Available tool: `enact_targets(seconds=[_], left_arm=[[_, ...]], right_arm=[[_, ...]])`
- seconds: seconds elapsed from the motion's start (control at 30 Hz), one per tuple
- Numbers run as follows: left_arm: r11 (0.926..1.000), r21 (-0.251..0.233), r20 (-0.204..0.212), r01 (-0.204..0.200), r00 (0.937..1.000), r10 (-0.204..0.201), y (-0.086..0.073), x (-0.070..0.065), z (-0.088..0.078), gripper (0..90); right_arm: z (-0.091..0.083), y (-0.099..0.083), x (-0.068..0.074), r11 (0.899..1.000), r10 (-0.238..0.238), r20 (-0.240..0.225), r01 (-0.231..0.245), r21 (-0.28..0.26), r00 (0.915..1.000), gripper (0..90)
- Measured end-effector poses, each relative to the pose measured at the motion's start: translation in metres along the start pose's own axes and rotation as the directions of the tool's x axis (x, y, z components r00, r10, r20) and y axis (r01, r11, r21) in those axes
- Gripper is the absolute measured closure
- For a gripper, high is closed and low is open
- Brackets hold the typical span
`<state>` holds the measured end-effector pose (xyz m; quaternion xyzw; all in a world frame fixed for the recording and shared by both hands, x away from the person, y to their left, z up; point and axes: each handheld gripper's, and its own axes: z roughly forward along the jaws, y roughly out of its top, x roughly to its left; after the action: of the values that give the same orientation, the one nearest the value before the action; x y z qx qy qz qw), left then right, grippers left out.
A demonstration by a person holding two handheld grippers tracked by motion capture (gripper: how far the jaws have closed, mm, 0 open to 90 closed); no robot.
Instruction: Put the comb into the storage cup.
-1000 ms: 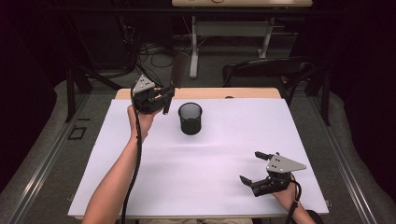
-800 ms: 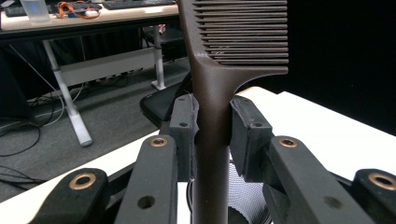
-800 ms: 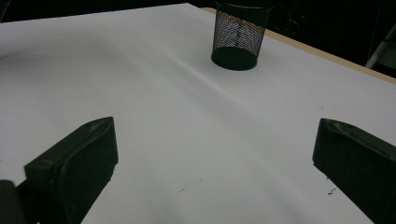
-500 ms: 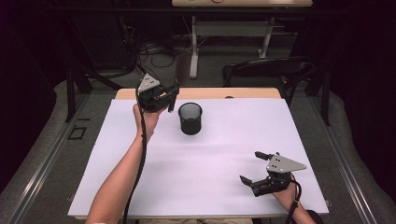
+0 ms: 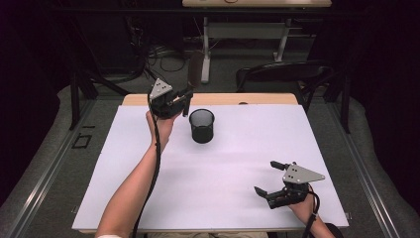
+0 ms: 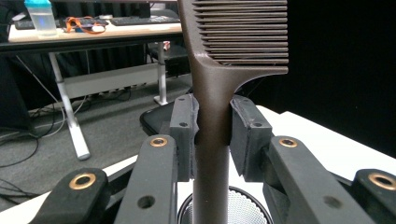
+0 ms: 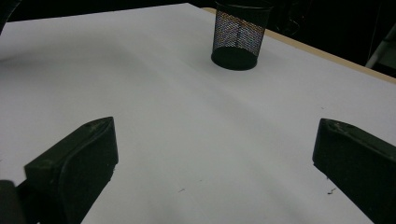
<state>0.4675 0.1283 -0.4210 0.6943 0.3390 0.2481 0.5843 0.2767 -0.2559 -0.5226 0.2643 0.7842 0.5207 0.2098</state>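
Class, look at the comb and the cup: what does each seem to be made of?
Comb: probably plastic, matte dark brown, with smooth moulded teeth and handle.
Cup: likely metal mesh, black; the wall is a fine see-through grid with a solid rim and base.

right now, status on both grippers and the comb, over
Left gripper shut on comb, handle upright above mesh cup. Right gripper open, resting low near table edge. Nothing blocking the cup.

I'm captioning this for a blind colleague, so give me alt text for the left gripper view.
The left gripper clamps the handle of a brown comb between its two black fingers, teeth end up. Just below sits the rim of a black mesh cup on the white table, with office desks behind.
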Motion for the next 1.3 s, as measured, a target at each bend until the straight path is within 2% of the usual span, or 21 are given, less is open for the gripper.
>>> enact_targets(seconds=[0.13,0.43,0.67,0.77,1.13,1.3], left_arm=[[0.9999,-0.013,-0.003,0.010,0.9999,-0.010,-0.002,-0.002,0.004,72.4],[0.9998,-0.007,0.014,0.020,0.9997,-0.020,-0.008,-0.005,0.015,72.5],[0.9971,-0.054,0.032,0.053,0.9982,-0.051,-0.013,-0.004,0.021,72.4],[0.9962,-0.058,0.031,0.064,0.9976,-0.062,-0.016,-0.003,0.023,72.4],[0.9967,-0.053,0.031,0.061,0.9977,-0.060,-0.025,-0.002,0.032,72.5],[0.9952,-0.060,0.030,0.078,0.9966,-0.076,-0.030,-0.002,0.036,72.5]], right_arm=[[0.000,0.000,0.000,1.000,0.001,0.000,-0.001,-0.001,1.0000,0.0],[0.000,0.000,0.000,1.000,0.000,-0.005,0.000,-0.003,1.0000,0.0],[0.000,0.000,0.000,1.000,0.003,-0.006,-0.003,-0.005,1.0000,0.0],[0.000,0.000,-0.001,1.000,0.002,-0.008,-0.002,-0.004,1.0000,0.0],[0.000,0.000,-0.001,1.000,0.003,-0.009,-0.003,-0.002,1.0000,0.0],[0.000,0.000,-0.001,1.000,0.003,-0.008,-0.003,-0.004,1.0000,0.0]])
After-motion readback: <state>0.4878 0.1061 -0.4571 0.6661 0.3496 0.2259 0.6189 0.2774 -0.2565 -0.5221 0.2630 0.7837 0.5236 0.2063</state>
